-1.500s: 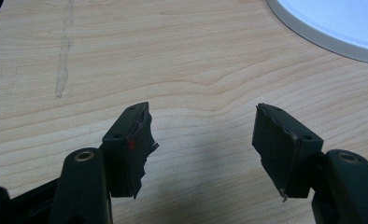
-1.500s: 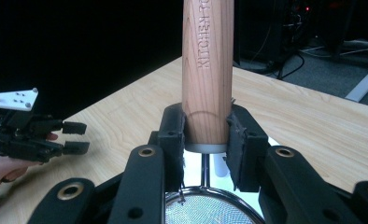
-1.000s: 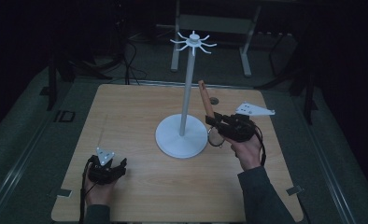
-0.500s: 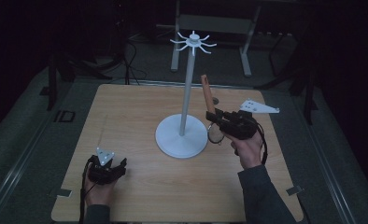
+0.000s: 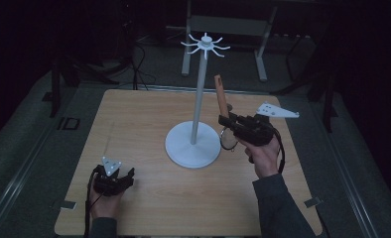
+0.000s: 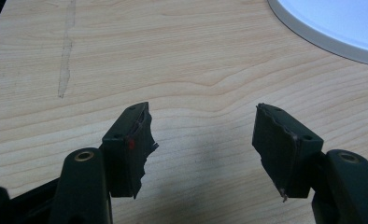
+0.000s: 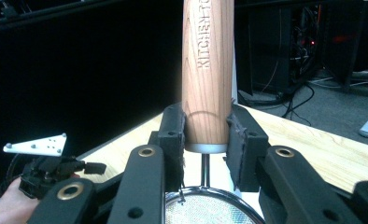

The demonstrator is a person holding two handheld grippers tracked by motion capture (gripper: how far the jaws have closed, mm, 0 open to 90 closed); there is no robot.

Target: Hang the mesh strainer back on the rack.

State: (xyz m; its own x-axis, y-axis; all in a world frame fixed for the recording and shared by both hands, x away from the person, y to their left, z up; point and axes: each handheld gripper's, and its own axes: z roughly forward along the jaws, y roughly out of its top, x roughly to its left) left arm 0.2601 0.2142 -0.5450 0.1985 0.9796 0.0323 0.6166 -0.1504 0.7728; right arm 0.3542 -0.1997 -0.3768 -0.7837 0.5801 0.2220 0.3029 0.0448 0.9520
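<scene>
While upright, strainer handle [image 7: 207, 70] between right tongs [image 7: 206, 135]

table [image 5: 149, 198] — light wood | on it — white stand base [image 5: 192, 145], left tongs [image 5: 115, 179]

In the middle of the frame I saw the white stand [image 5: 193, 144]; its wide base and tall pole blocked the way between my two hands. My right gripper [image 5: 227, 120] was just beside the base, at its right. My left gripper [image 5: 115, 177], at the lower left, had bare table [image 5: 139, 114] ahead, free to pass.
</scene>
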